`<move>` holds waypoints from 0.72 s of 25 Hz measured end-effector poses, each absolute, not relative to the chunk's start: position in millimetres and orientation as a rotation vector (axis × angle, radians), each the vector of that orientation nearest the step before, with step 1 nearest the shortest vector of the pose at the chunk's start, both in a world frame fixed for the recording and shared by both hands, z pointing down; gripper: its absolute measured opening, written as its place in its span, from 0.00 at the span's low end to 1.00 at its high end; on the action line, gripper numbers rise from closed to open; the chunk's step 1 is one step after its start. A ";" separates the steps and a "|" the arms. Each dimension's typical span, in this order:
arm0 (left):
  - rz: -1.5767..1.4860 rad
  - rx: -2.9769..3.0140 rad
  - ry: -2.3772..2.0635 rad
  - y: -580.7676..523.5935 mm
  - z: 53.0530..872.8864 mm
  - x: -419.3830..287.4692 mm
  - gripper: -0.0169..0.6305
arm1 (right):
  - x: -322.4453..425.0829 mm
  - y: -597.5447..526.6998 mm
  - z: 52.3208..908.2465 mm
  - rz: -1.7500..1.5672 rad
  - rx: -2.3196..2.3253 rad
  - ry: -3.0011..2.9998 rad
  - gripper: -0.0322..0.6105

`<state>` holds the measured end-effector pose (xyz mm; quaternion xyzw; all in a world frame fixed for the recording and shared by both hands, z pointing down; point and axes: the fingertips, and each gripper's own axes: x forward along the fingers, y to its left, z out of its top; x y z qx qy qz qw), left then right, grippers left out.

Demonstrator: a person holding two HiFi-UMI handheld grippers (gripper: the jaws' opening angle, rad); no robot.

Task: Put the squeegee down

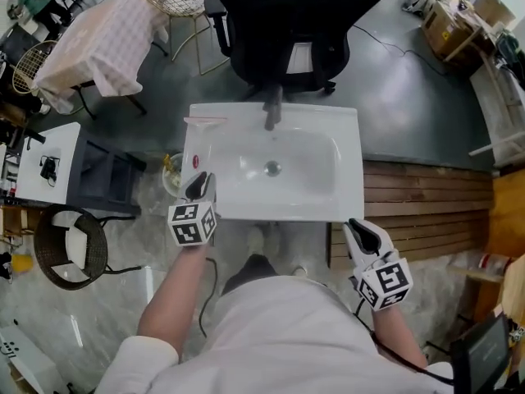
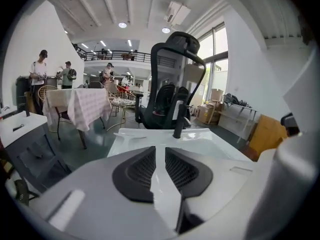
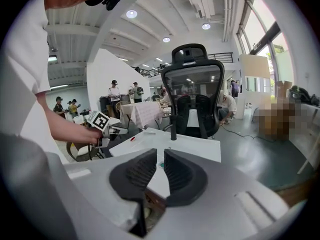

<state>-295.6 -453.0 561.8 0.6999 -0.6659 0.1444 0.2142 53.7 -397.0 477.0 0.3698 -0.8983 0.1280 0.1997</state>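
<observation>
Off to the left of the sink, a table under a checked cloth (image 1: 107,39) stands well clear of the action. Now to the sink (image 1: 344,121) itself, white and square-edged. The squeegee (image 1: 205,122) is down! It lies flat on the left rim at the far-left corner, with nothing gripping it. Along that same rim, at the near-left corner, the left gripper (image 1: 199,185) hangs over the edge. Its jaws are parted by only a thin slit and there is nothing between them, just white basin showing through the gap. It is apart from the squeegee, no contact at all.

Across the middle, the black faucet (image 1: 271,109) stands at the far edge, with the drain (image 1: 272,168) in the bowl in front of it. A black office chair (image 1: 287,23) sits just behind the sink.

On to the right side: the right gripper (image 1: 361,235) is at the near-right corner, tips pointing in toward the basin. Its jaws are almost together with a narrow slit between the pads, and they hold nothing. Wooden slats (image 1: 426,203) cover the floor to the right of the sink.
</observation>
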 end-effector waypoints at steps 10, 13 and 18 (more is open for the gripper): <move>0.313 2.097 -1.693 -334.2 499.7 -158.3 0.04 | 92.8 -327.3 473.9 0.316 0.834 -2.625 0.06; 0.320 2.198 -1.606 -298.1 482.1 -107.8 0.04 | 98.4 -304.8 474.7 0.303 0.756 -2.648 0.06; 0.294 2.288 -1.472 -243.6 466.1 -44.9 0.04 | 101.8 -281.2 476.6 0.266 0.683 -2.671 0.05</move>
